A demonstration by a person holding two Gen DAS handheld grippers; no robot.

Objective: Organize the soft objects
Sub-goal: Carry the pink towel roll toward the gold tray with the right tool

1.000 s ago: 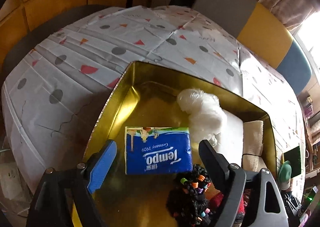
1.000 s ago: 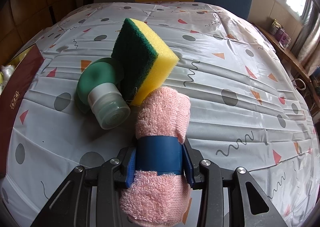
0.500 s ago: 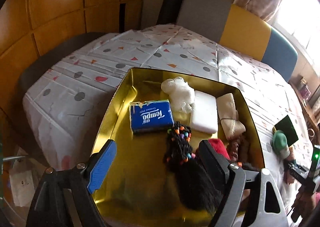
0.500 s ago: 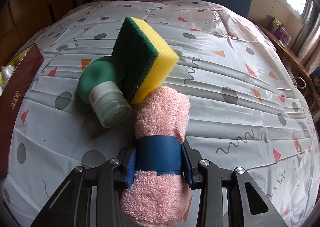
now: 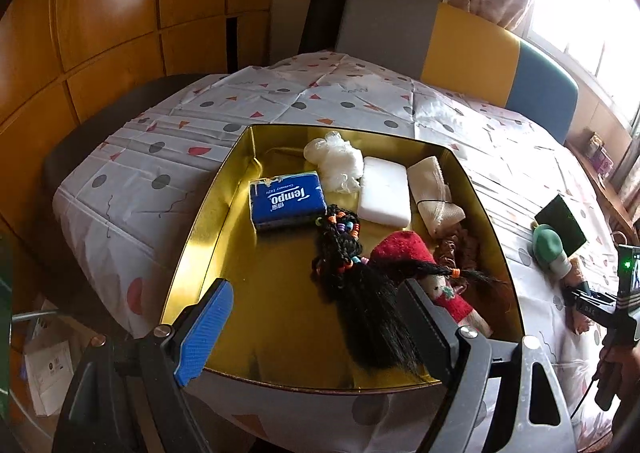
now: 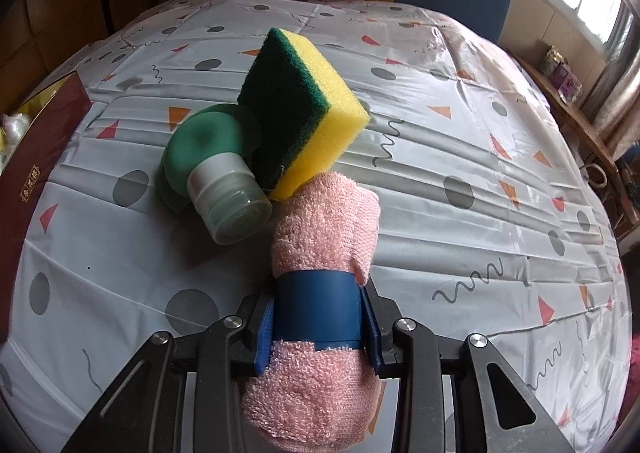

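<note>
Left wrist view: the left gripper (image 5: 310,327) hangs above the near edge of the gold tin tray (image 5: 208,229) with its fingers (image 5: 206,331) spread wide and nothing between them. The tray rests on the desk (image 5: 132,189), which carries a patterned cloth. Inside the tray lie a blue tissue pack (image 5: 286,199), a white fluffy ball (image 5: 334,161), a white sponge block (image 5: 385,197), a rolled cream cloth (image 5: 434,189), a black braid with coloured beads (image 5: 340,237) and a doll in a red hat (image 5: 416,265). The tissue pack sits just beside the ball; the sponge block lies between the ball and the cream cloth. At the right edge the right gripper (image 5: 596,303) is partly in view.

Right wrist view: the right gripper (image 6: 318,327) has its fingers (image 6: 264,337) clamped on a rolled pink towel (image 6: 324,237), at the blue band (image 6: 316,309) around the roll. The roll's far end touches a yellow-and-green sponge (image 6: 304,109), which leans tilted against a green bottle with a clear cap (image 6: 212,173) lying on its side on the desk. The tray's dark red outer wall (image 6: 36,157) shows at the left edge, well apart from the towel.
</note>
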